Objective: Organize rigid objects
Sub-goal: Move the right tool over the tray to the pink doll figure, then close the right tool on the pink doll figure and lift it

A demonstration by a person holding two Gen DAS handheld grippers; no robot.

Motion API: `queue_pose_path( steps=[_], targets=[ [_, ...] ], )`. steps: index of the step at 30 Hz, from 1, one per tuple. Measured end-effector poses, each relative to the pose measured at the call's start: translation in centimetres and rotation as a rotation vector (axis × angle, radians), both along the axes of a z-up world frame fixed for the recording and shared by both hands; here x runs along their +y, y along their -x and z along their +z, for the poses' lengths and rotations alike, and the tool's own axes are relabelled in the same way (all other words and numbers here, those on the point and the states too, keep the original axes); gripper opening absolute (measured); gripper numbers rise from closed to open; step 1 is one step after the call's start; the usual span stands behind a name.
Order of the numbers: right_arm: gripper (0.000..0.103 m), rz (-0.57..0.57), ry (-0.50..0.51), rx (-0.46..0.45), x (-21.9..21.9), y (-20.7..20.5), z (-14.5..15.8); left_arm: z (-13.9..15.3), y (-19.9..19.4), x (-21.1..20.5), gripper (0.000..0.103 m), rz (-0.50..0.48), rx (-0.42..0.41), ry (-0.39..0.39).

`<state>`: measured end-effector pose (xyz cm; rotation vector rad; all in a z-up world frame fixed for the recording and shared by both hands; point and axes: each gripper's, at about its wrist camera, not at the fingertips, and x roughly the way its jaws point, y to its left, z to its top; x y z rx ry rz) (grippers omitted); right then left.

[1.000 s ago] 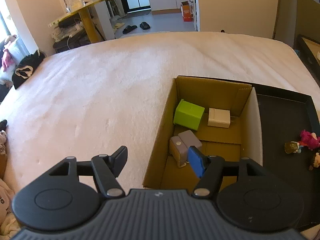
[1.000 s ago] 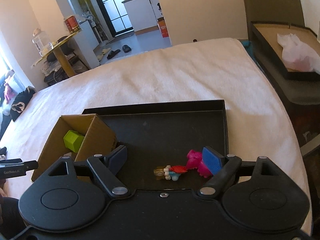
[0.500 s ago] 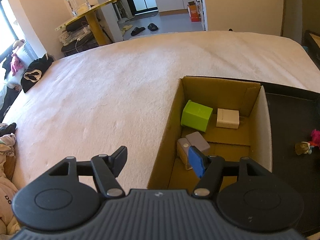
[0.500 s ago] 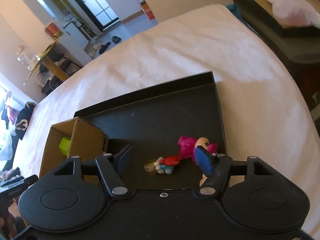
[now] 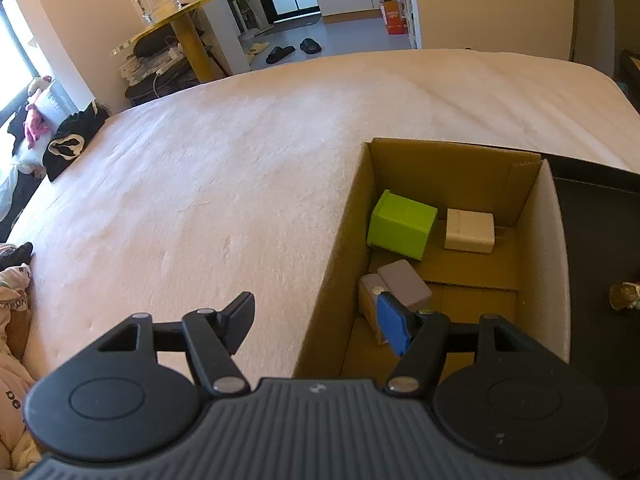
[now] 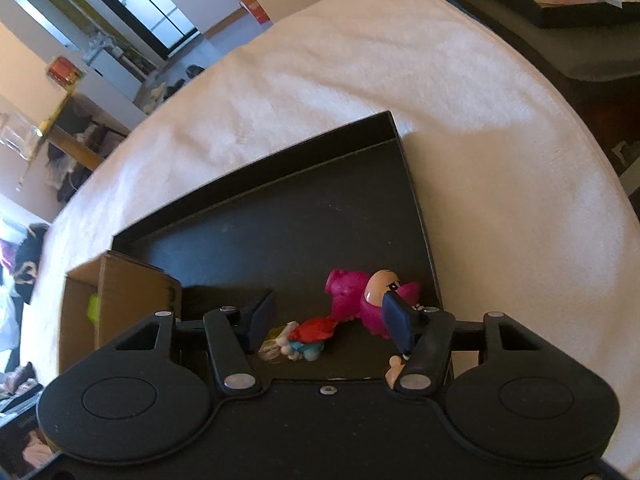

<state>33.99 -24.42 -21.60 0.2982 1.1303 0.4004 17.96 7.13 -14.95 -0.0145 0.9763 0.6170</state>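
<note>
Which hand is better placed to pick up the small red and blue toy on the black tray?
Right: its gripper brackets the small red and blue toy, jaws closing; the left gripper straddles the brown cardboard box wall.

The left gripper (image 5: 318,322) points steeply downward with fingers spread and empty, while the right gripper (image 6: 330,320), tilted downward too, is closing

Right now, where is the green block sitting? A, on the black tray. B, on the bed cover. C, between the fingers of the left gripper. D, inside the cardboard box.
D: the left wrist view shows the green block on the floor of the cardboard box, next to a cream block, with nothing gripping it.
</note>
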Motion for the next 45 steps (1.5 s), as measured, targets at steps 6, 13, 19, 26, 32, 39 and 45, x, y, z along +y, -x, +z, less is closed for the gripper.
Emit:
queue_pose_path(
  steps=[6, 13, 19, 26, 32, 39, 45],
  targets=[
    [0.059, -0.006, 0.069, -0.04, 0.5, -0.3, -0.2, -0.3, 0.1, 0.8, 0.066, 0.017, -0.013, 0.012],
    [0.059, 0.075, 0.171, -0.037, 2.4, -0.1, -1.5, -0.5, -0.1, 1.1, 0.066, 0.028, -0.012, 0.022],
    [0.047, 0.115, 0.23, -0.068, 3.1, 0.5, -1.7, -0.5, 0.2, 0.7, 0.066, 0.019, -0.013, 0.005],
    [0.045, 0.103, 0.18, -0.118, 2.4, 1.0, 0.4, 0.0, 0.5, 0.9, 0.066, 0.023, -0.02, 0.014],
    [0.008, 0.119, 0.112, -0.107, 2.3, 1.0, 1.2, 0.1, 0.6, 0.9, 0.066, 0.019, -0.014, 0.029],
    [0.011, 0.074, 0.069, -0.022, 1.9, 0.1, 0.1, -0.2, 1.0, 1.4, 0.066, 0.021, -0.021, 0.057],
    [0.053, 0.007, 0.051, 0.01, 1.2, -0.1, 0.0, -0.5, 1.1, 1.9, 0.066, 0.023, -0.036, 0.086]
  ],
)
